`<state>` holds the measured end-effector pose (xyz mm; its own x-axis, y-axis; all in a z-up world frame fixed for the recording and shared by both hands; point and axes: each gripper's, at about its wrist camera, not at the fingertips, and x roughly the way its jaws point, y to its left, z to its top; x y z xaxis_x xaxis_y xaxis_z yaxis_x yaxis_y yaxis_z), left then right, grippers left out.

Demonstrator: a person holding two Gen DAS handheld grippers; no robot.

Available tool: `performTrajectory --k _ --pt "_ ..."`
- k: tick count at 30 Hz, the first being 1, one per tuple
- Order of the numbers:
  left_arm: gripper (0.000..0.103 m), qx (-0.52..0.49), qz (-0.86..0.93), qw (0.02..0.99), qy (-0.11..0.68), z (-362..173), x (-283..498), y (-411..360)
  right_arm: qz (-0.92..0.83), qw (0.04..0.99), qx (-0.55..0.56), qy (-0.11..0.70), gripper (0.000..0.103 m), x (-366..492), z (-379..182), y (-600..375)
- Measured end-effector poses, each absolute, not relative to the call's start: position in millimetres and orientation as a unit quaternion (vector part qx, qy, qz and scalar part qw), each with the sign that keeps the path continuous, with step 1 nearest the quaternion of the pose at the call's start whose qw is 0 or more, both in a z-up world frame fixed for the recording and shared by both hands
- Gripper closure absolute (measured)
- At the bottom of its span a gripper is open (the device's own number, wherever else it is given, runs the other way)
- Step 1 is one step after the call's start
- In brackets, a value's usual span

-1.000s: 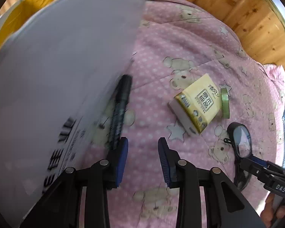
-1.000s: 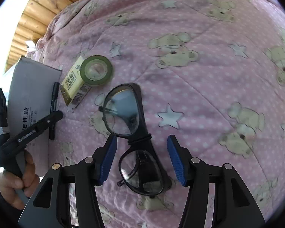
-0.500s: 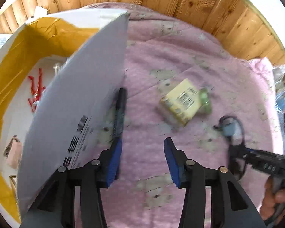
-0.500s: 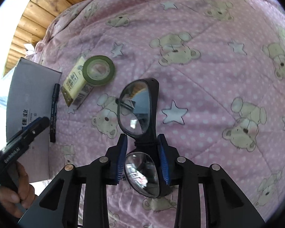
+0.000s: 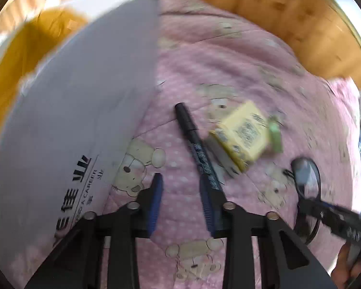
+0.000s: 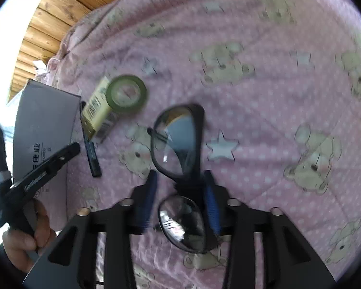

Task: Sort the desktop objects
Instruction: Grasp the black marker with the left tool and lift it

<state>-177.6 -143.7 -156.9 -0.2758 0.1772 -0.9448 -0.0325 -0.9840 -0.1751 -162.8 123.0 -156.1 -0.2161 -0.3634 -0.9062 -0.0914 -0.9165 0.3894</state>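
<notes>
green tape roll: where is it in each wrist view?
Left wrist: green tape roll right of centre, seen edge-on, against the far side of the yellow box.
Right wrist: roll upper left, seen face-on, overlapping the same box.
Shared landmark: black marker beside the box.

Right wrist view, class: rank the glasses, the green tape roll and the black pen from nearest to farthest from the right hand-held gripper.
1. Glasses: between the right hand-held gripper's fingers.
2. Black pen: to the left on the quilt, beside the grey box.
3. Green tape roll: upper left, leaning on the yellow packet; only slightly farther than the pen.
</notes>
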Motion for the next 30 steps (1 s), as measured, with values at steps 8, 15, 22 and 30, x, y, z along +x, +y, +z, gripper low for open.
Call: performTrajectory --k 8,15,22,30 --pt "0.059 -0.600 0.789 0.092 -0.091 -156 -190 -123 -0.762 0.084 0.623 -0.156 0.050 -171 -161 113" --pt "0.052 -0.610 0.778 0.096 -0.118 -172 -203 -109 -0.762 0.076 0.622 -0.163 0.052 -159 -161 120" --pt "0.089 -0.606 0.781 0.116 -0.090 -176 -215 -95 -0.749 0.079 0.629 -0.191 0.072 -154 -161 126" --pt "0.089 -0.602 0.783 0.128 -0.091 -157 -200 -98 -0.746 0.075 0.621 -0.227 0.074 -149 -155 124"
